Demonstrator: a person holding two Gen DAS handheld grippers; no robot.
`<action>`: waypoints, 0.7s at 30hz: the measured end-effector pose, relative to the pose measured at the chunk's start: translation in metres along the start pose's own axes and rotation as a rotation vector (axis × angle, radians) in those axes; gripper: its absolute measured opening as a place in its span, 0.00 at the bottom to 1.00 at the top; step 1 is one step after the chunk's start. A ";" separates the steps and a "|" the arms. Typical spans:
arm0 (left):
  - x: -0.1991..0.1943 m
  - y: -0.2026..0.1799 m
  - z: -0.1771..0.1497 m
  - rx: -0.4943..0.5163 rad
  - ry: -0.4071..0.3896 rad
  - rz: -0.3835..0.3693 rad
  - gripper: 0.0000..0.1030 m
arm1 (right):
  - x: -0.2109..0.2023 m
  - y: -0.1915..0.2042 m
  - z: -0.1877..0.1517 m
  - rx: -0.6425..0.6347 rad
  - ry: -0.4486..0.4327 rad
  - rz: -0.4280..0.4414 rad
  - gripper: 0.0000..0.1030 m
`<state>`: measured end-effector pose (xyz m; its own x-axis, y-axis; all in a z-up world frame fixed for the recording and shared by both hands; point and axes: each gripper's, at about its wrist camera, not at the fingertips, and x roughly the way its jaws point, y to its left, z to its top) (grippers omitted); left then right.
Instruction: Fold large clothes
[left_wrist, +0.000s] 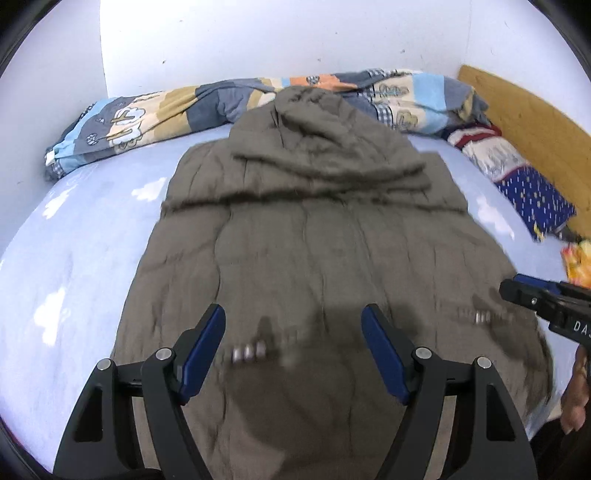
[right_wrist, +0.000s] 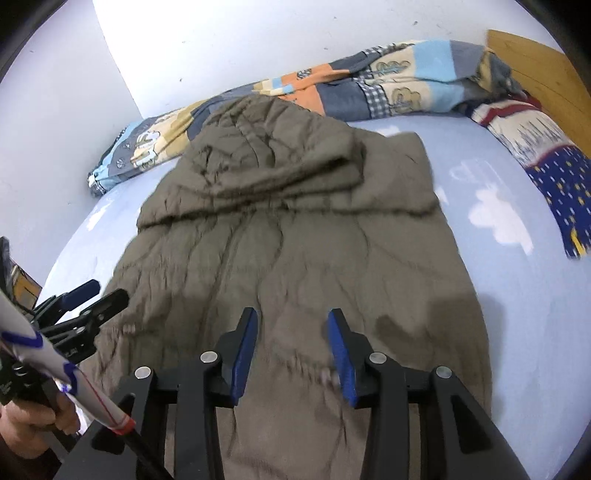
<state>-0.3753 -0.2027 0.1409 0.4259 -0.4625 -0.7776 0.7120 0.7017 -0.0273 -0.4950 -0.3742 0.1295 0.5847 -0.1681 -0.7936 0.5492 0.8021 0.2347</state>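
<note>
I am holding my left gripper and right gripper wide apart, empty, over the coat's near hem; I should be pinching both corners evenly.

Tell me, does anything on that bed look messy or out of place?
The olive hooded coat lies flat on the blue sheet, sleeves tucked in, so nothing odd there. The patchwork quilt is bunched in a heap along the wall, and the coat's hood rides up onto it. Both grippers are open, holding nothing.
</note>
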 end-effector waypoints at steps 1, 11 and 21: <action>-0.003 -0.001 -0.007 0.001 0.001 0.006 0.73 | -0.001 0.000 -0.009 -0.007 0.010 -0.012 0.43; 0.007 0.005 -0.076 -0.010 0.080 0.062 0.73 | 0.014 0.001 -0.073 -0.027 0.127 -0.079 0.43; 0.021 0.006 -0.104 0.023 0.044 0.081 0.78 | 0.032 -0.002 -0.089 -0.025 0.147 -0.091 0.52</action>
<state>-0.4199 -0.1517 0.0596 0.4580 -0.3806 -0.8033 0.6894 0.7226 0.0507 -0.5305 -0.3305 0.0537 0.4385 -0.1567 -0.8850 0.5802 0.8014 0.1456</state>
